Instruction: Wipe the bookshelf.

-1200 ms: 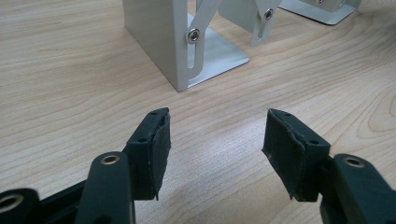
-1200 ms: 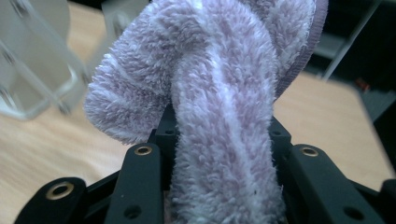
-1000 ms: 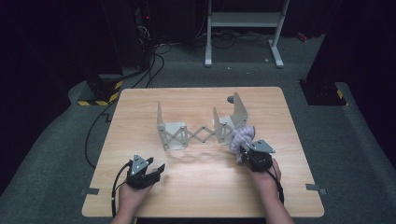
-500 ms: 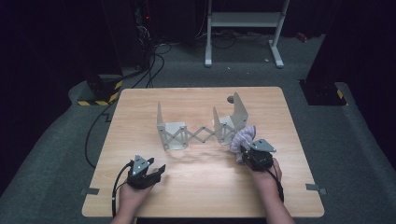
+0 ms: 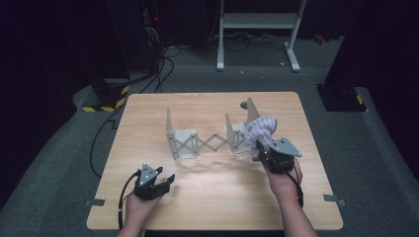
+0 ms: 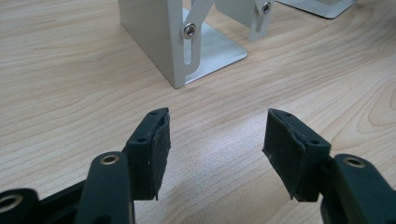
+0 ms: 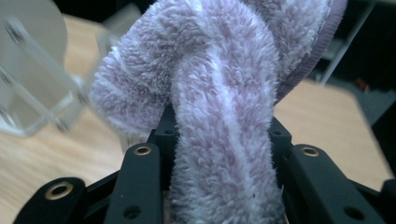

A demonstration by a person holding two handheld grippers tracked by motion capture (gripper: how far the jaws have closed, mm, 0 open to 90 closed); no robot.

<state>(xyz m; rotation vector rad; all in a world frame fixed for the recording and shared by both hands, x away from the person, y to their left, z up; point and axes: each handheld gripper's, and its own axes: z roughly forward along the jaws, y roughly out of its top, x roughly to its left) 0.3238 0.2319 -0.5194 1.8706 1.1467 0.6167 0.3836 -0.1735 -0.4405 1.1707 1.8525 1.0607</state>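
Observation:
A fluffy lilac-and-white towel [image 5: 259, 129] hangs bunched in my right gripper [image 5: 264, 150], which is shut on it above the table's right half. In the right gripper view the towel [image 7: 224, 107] rises thick between the two black jaws and folds over above them. A grey metal scissor rack [image 5: 210, 140] with upright plates stands in the middle of the table, just left of the towel. My left gripper [image 5: 165, 180] rests low near the front left, open, with bare wood between its fingertips [image 6: 154, 140]. The rack's nearest bracket [image 6: 180, 42] stands a short way ahead of it.
The wooden table [image 5: 212, 207] has bare wood along its front. A small dark knob [image 5: 243, 104] lies behind the rack. Cables [image 5: 158, 64] and a white stand's legs [image 5: 257, 34] are on the dark floor beyond the far edge.
My right gripper has lifted a little with the towel in it. The left gripper and the rack have stayed where they were.

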